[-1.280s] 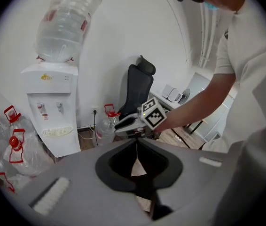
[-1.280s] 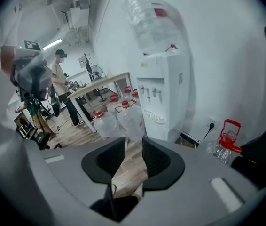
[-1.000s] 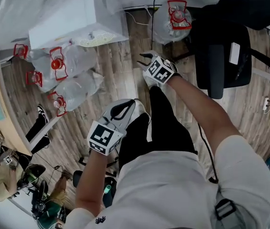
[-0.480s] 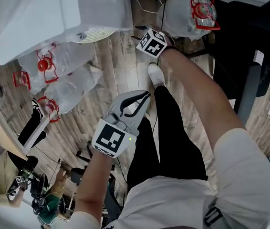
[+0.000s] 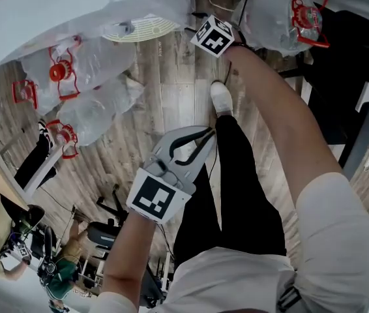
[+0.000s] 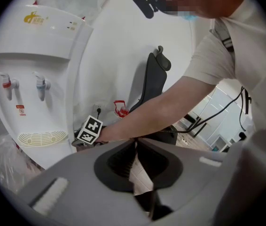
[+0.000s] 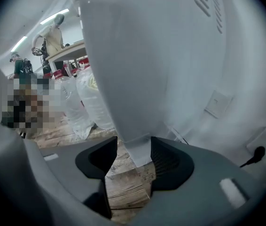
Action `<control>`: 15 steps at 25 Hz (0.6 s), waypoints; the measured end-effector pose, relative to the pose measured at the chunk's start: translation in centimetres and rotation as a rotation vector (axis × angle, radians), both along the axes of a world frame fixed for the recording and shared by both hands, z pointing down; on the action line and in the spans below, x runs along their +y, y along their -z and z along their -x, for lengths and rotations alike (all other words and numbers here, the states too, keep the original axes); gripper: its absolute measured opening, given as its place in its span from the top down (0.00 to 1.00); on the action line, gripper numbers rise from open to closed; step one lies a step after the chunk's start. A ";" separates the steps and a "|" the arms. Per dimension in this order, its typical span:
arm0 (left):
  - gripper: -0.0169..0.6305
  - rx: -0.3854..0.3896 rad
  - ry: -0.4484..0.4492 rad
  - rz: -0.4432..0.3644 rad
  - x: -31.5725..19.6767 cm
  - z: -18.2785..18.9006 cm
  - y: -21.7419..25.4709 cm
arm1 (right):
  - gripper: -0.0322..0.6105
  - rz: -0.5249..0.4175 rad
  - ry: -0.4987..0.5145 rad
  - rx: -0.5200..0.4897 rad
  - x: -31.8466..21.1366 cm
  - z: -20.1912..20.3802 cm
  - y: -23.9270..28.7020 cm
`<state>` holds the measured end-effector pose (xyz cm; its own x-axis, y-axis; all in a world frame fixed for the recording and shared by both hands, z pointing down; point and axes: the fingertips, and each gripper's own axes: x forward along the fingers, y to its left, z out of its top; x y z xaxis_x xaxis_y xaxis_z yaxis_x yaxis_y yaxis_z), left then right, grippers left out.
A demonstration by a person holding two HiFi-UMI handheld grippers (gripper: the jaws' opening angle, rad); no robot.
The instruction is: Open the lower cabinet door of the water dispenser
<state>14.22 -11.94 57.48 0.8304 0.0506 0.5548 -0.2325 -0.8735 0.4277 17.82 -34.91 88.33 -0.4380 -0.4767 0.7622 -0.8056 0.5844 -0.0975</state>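
Right, we're down at the foot of the water dispenser (image 7: pixel 137 79). The right tongs (image 7: pixel 134 144) are spread wide. They have just been opening, and the dispenser's white bottom corner stands in the gap between the jaws. Wooden floor (image 7: pixel 123 187) shows between that corner and the jaw at the view's left, so nothing is clamped. On the other side the corner sits close to the pad, and I cannot tell whether it touches.

From the head view, the marker cube (image 5: pixel 212 36) of that gripper sits near the round drip grille (image 5: pixel 139 26), off to its right at the dispenser's base, with the arm stretched out to it. The left tongs (image 6: pixel 135 143) hang over the person's black trouser leg (image 5: pixel 236 175), well apart from the dispenser. Their jaws are clenched tip to tip and hold nothing. A white shoe (image 5: pixel 221 98) is planted on the floor between the two grippers.

The left gripper view shows the dispenser's front: a red tap (image 6: pixel 6 81), a blue tap (image 6: pixel 40 83), then the grille. Below the grille is the lower cabinet door (image 6: pixel 53 155), with only its upper part clear of the left gripper's grey body. The right gripper's cube sits just beside it, on the right. I cannot tell from these views whether the door is ajar.

Bagged water bottles (image 5: pixel 87 83) with red caps lie to the left of the dispenser, and one more bagged bottle (image 5: pixel 289 12) lies beyond the right arm. A black office chair (image 5: pixel 341 77) stands at the far right.
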 end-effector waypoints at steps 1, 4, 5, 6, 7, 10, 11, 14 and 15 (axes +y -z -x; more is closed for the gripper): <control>0.88 0.001 0.008 0.001 -0.1 0.2 0.0 | 0.64 0.000 -0.014 0.002 -0.2 0.0 0.1; 0.88 0.007 0.022 0.002 -0.3 0.7 0.2 | 0.65 0.001 -0.077 0.000 -0.2 0.0 -0.1; 0.88 0.010 0.025 0.001 -0.3 0.8 0.3 | 0.65 0.001 -0.089 0.004 -0.1 0.0 -0.2; 0.88 0.015 0.027 -0.003 -0.4 1.0 0.4 | 0.65 0.002 -0.099 0.009 -0.1 0.0 -0.4; 0.88 0.019 0.031 -0.006 -0.4 1.1 0.4 | 0.66 0.003 -0.107 0.014 -0.1 -0.1 -0.4; 0.88 0.026 0.048 -0.008 -0.2 1.9 0.5 | 0.67 0.007 -0.109 0.039 0.0 0.1 -0.4; 0.88 0.026 0.053 -0.007 -0.1 2.2 0.5 | 0.67 0.010 -0.107 0.045 0.1 0.1 -0.4; 0.88 0.036 0.070 -0.012 -0.1 2.9 0.7 | 0.67 0.012 -0.108 0.061 0.1 -0.1 -0.4; 0.88 0.039 0.076 -0.015 -0.2 3.2 0.8 | 0.67 0.013 -0.113 0.064 0.1 -0.1 -0.3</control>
<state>10.98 -12.14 56.66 0.8527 -0.0212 0.5220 -0.2816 -0.8603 0.4250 17.90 -34.83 88.60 -0.3325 -0.5102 0.7932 -0.8709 0.4889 -0.0507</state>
